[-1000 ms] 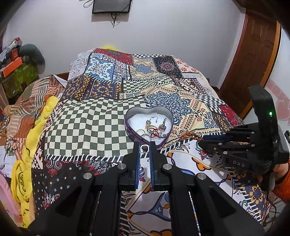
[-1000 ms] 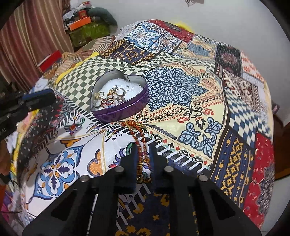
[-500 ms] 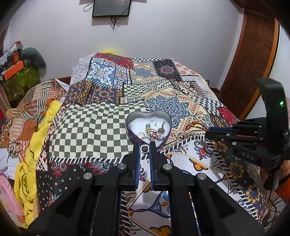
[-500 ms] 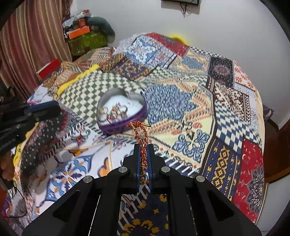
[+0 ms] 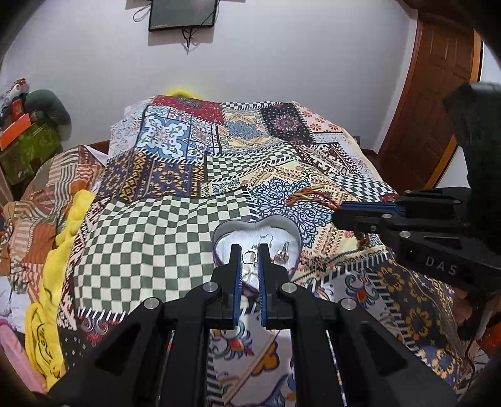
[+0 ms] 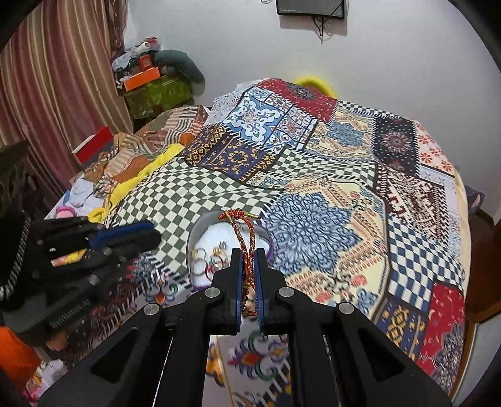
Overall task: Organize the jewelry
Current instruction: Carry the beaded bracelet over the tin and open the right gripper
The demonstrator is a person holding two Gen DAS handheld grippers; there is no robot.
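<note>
Right gripper point(image 5: 339, 214) body reads "DAS" (possibly partly cut off).

Right gripper point(image 6: 248, 261) clamps braided cord point(image 6: 245, 238), seemingly over heart tin point(image 6: 192, 241).

We cannot see the near wall of the heart-shaped tin point(image 5: 220, 231), which sits behind the left gripper point(image 5: 249, 256). The small pieces inside point(image 6: 216, 253) are too tiny for us to sort apart. The braided cord point(image 6: 247, 244) vanishes between the right gripper point(image 6: 247, 266) pads, its lower end hidden. The bedspread point(image 6: 260, 360) below blurs. The wall screen point(image 6: 310, 7) is cropped by the frame's top.
</note>
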